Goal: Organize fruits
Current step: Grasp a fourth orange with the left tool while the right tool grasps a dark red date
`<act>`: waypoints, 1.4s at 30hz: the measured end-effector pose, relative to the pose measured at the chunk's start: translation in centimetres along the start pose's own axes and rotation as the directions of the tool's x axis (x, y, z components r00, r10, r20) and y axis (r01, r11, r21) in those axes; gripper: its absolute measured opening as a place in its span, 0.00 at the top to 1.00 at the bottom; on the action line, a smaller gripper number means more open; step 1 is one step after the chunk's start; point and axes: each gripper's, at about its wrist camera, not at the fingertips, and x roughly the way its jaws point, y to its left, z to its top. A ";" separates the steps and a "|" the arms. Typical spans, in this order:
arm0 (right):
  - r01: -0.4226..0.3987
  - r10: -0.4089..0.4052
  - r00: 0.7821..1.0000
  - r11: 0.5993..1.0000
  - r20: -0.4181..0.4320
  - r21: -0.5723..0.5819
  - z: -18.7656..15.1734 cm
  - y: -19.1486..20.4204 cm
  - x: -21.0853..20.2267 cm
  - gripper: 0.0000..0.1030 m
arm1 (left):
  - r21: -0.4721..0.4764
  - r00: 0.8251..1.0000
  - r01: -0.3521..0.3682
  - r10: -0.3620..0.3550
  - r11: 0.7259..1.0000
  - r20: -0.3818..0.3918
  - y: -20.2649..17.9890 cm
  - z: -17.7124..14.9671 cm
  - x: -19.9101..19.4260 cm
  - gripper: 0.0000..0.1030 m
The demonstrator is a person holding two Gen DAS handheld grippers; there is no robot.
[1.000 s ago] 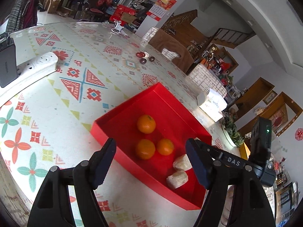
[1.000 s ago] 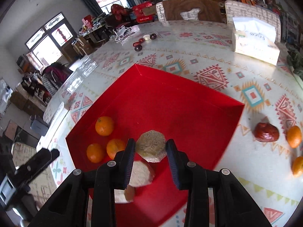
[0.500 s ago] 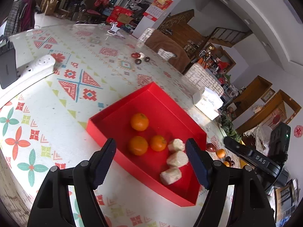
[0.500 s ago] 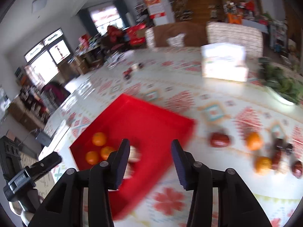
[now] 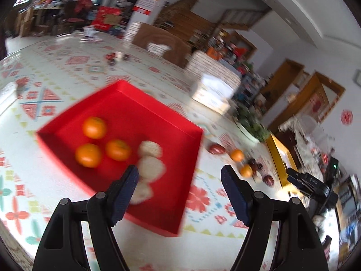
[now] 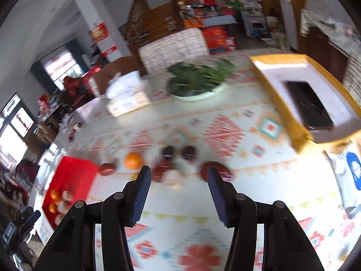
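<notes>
A red tray (image 5: 176,131) holds three oranges (image 5: 94,127) and three pale peeled fruits (image 5: 150,166). My left gripper (image 5: 178,180) is open and empty above the tray's near right side. My right gripper (image 6: 178,178) is open and empty, facing a row of loose fruit on the tablecloth: an orange (image 6: 133,160), dark red fruits (image 6: 217,170), two dark round ones (image 6: 189,152) and a pale piece (image 6: 173,178). The tray also shows far left in the right wrist view (image 6: 74,174). Both views are blurred.
A yellow-rimmed box (image 6: 302,90) stands at the right. A bowl of greens (image 6: 196,81) and a tissue box (image 6: 126,94) sit behind the fruit row. A blue-labelled packet (image 6: 352,169) lies at the far right.
My right gripper released the pale fruit into the tray, opened wider and swung right to face the loose fruit row. My left gripper's view turned right across the tray.
</notes>
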 end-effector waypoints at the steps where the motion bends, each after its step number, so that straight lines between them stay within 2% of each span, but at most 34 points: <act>1: 0.012 -0.011 1.000 1.000 -0.006 0.013 -0.1 -0.9 0.3 0.45 | 0.016 1.000 0.012 -0.011 1.000 -0.016 -0.9 -0.2 0.6 0.27; 5: 0.025 -0.023 0.999 0.999 -0.041 0.039 -0.2 -2.9 1.9 0.45 | 0.086 0.997 0.046 -0.040 0.995 -0.066 -4.5 -0.9 2.5 0.27; 8: 0.031 -0.030 0.998 0.999 -0.058 0.013 -0.2 -3.4 3.3 0.45 | 0.139 0.993 0.068 -0.054 0.988 -0.105 -7.1 -1.5 4.4 0.27; 11: 0.057 -0.060 0.997 0.997 -0.049 -0.044 -0.2 -3.1 4.3 0.45 | 0.199 0.991 0.067 -0.042 0.978 -0.129 -9.7 -1.8 6.4 0.32; 15: 0.044 -0.048 0.997 0.996 -0.055 -0.075 0.2 -3.7 5.8 0.45 | 0.262 0.987 0.068 -0.026 0.963 -0.160 -12.3 -2.0 9.1 0.34; 18: 0.026 -0.034 0.997 0.994 -0.073 -0.109 0.2 -3.7 6.4 0.45 | 0.323 0.983 0.062 -0.001 0.944 -0.185 -14.3 -2.3 11.8 0.34; 22: 0.014 -0.025 0.997 0.989 -0.074 -0.150 -0.2 -3.2 6.6 0.53 | 0.392 0.977 0.057 0.028 0.918 -0.209 -16.0 -2.7 14.6 0.34; 27: 0.014 -0.030 0.997 0.978 -0.074 -0.206 -0.6 -2.4 6.5 0.60 | 0.486 0.972 0.075 0.044 0.871 -0.229 -18.2 -3.5 18.2 0.34; 30: -0.011 -0.009 0.996 0.975 -0.089 -0.220 -1.0 -2.1 6.2 0.65 | 0.517 0.967 0.096 0.044 0.851 -0.251 -18.9 -3.7 20.1 0.44; 32: -0.025 0.003 0.995 0.975 -0.097 -0.222 -1.1 -2.0 6.0 0.67 | 0.526 0.962 0.100 0.054 0.845 -0.269 -19.1 -3.7 21.4 0.58; 33: -0.034 0.012 0.995 0.975 -0.102 -0.218 -1.0 -2.1 6.0 0.67 | 0.526 0.960 0.104 0.054 0.844 -0.275 -19.1 -3.6 21.7 0.61; 38: -0.071 0.045 0.991 0.977 -0.129 -0.201 -1.2 -2.4 6.3 0.65 | 0.512 0.956 0.106 0.054 0.852 -0.288 -19.0 -3.1 23.3 0.63; 42: -0.065 0.031 0.988 0.972 -0.151 -0.226 -1.6 -2.0 6.9 0.65 | 0.528 0.959 0.108 0.053 0.842 -0.280 -19.4 -3.2 23.7 0.63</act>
